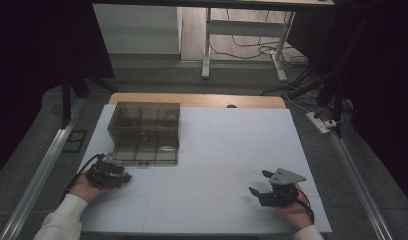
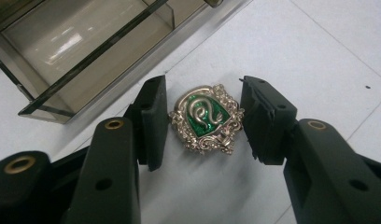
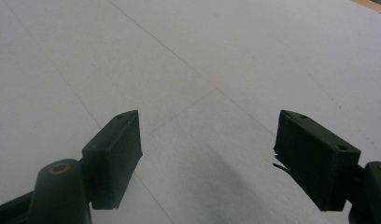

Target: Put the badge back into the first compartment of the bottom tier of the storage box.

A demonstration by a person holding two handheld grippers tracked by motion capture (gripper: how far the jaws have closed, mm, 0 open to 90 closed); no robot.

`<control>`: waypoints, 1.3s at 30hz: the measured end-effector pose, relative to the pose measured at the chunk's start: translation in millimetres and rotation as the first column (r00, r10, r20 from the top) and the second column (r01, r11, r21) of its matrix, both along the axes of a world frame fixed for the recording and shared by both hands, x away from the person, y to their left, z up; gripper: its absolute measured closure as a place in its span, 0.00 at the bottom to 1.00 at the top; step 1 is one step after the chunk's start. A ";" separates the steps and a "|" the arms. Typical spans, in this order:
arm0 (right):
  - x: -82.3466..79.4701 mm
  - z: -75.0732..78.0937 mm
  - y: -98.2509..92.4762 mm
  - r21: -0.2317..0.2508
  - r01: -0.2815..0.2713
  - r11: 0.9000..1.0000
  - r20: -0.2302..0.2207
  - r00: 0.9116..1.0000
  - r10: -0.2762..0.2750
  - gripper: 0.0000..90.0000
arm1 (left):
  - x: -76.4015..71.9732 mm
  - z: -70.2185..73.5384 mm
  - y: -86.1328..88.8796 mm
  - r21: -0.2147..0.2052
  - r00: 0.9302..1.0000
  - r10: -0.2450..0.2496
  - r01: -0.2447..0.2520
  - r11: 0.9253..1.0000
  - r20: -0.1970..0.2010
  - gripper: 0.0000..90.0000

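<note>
A silver crest badge [image 2: 206, 119] with a green enamel centre and a silver snake lies flat on the white table sheet [image 2: 319, 56]. My left gripper [image 2: 205, 122] has a jaw on each side of it, and both black pads touch the badge's ornate edges. In the high view the left gripper [image 1: 112, 172] sits at the near left, just in front of the box. My right gripper [image 1: 258, 181] rests at the near right with its jaws wide apart; the right gripper [image 3: 207, 154] has only bare sheet between its fingers.
A smoky transparent box [image 1: 144, 132] with several compartments stands at the left of the sheet, and its near corner [image 2: 44, 109] lies close beyond my left jaw. A wooden table edge [image 1: 197, 100] runs along the back. Metal rails [image 1: 37, 175] flank the table.
</note>
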State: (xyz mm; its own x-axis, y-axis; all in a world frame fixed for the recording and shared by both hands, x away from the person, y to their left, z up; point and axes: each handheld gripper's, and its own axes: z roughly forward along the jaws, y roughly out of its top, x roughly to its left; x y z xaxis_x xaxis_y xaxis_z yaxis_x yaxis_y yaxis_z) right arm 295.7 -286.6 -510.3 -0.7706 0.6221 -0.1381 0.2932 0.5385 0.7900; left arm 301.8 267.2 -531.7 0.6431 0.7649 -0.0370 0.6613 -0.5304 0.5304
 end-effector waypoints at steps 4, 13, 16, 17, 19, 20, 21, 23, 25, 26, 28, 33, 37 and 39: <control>0.0 -0.3 0.2 -0.005 0.002 1.000 0.001 1.000 -0.002 0.25 | 0.0 -0.2 0.6 -0.005 1.000 -0.001 0.001 1.000 0.001 0.58; 0.3 -0.7 0.2 -0.004 0.002 1.000 0.001 1.000 -0.002 0.25 | -0.3 0.3 0.3 -0.001 1.000 -0.006 0.006 1.000 0.005 0.58; 0.3 -0.8 0.3 -0.008 0.002 1.000 0.003 1.000 -0.002 0.25 | -0.6 1.7 1.0 -0.004 1.000 -0.009 0.009 1.000 0.011 0.58; 0.3 -0.8 0.2 -0.010 0.001 1.000 0.003 1.000 -0.001 0.25 | -0.6 1.9 1.3 -0.006 1.000 -0.008 0.008 1.000 0.013 0.58; 0.2 -0.7 0.4 -0.013 0.002 1.000 0.002 1.000 -0.002 0.25 | -0.8 2.3 1.9 -0.008 1.000 -0.005 0.005 1.000 0.014 0.58; 0.2 -0.7 0.4 -0.013 0.002 1.000 0.002 1.000 -0.002 0.25 | -0.9 2.6 2.3 -0.013 1.000 -0.005 0.005 1.000 0.016 0.58; 0.3 -0.8 0.4 -0.010 0.001 1.000 0.002 1.000 -0.001 0.25 | -1.0 3.3 2.5 -0.016 1.000 -0.005 0.005 1.000 0.019 0.58; 0.4 -0.9 0.4 -0.011 0.001 1.000 0.002 1.000 -0.001 0.25 | -1.4 4.1 2.9 -0.026 1.000 0.000 0.001 1.000 0.025 0.58; 0.2 -0.6 0.3 -0.012 0.002 1.000 0.002 1.000 -0.002 0.25 | -1.2 4.9 3.4 -0.026 0.999 -0.001 0.002 1.000 0.034 0.58; 0.5 -0.8 0.1 -0.009 0.001 1.000 0.002 1.000 -0.001 0.25 | -1.3 5.0 3.5 -0.030 0.999 0.000 0.002 1.000 0.036 0.58; 0.7 -1.0 0.1 -0.008 0.004 1.000 0.002 1.000 -0.004 0.25 | -1.7 6.2 4.0 -0.037 0.999 -0.003 0.005 0.999 0.042 0.58; 0.5 -1.3 0.7 -0.012 0.005 1.000 0.002 1.000 -0.005 0.25 | -3.7 12.0 4.4 -0.063 0.998 -0.002 0.007 0.998 0.070 0.58; 0.9 -1.3 0.4 -0.012 0.007 1.000 0.002 1.000 -0.007 0.25 | -5.6 19.0 5.5 -0.098 0.995 0.007 0.003 0.995 0.104 0.58; 1.1 -1.5 0.5 -0.013 0.005 1.000 0.002 1.000 -0.005 0.25 | -6.4 22.2 6.4 -0.118 0.992 0.016 -0.001 0.993 0.123 0.58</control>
